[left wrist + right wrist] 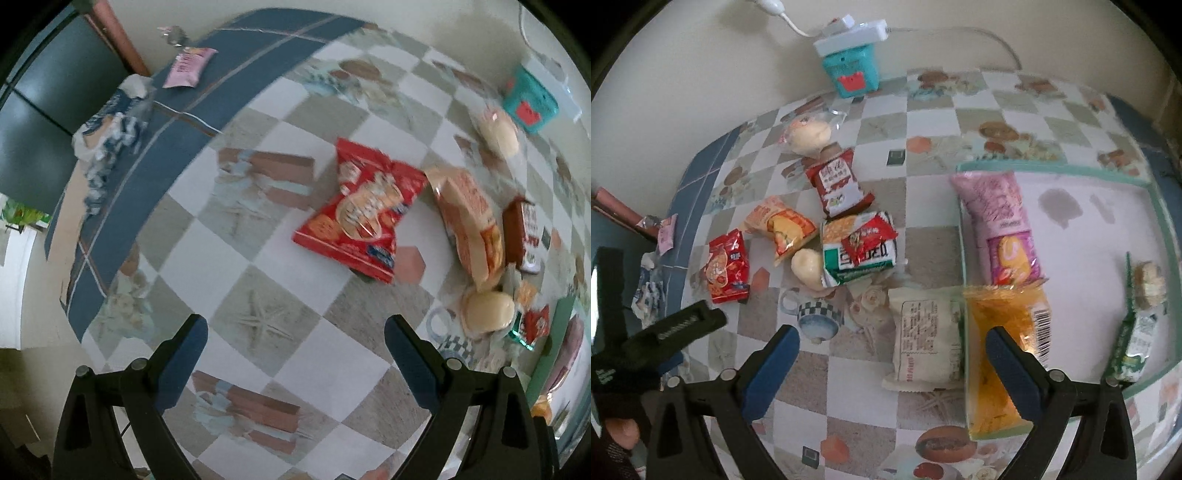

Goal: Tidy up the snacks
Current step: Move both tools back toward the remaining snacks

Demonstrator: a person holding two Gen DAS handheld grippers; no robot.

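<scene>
Mostly illegible print on red snack packet.

A table with a checked cloth of white and grey squares holds lots of snacks — a red bag, an orange bag, a brown and white pack, a green and white pack and two pale round buns. A cream pack lies right beside a tray with a green rim. A teal box stands at the far edge by the wall — and a pink pack lies on the blue border.
</scene>
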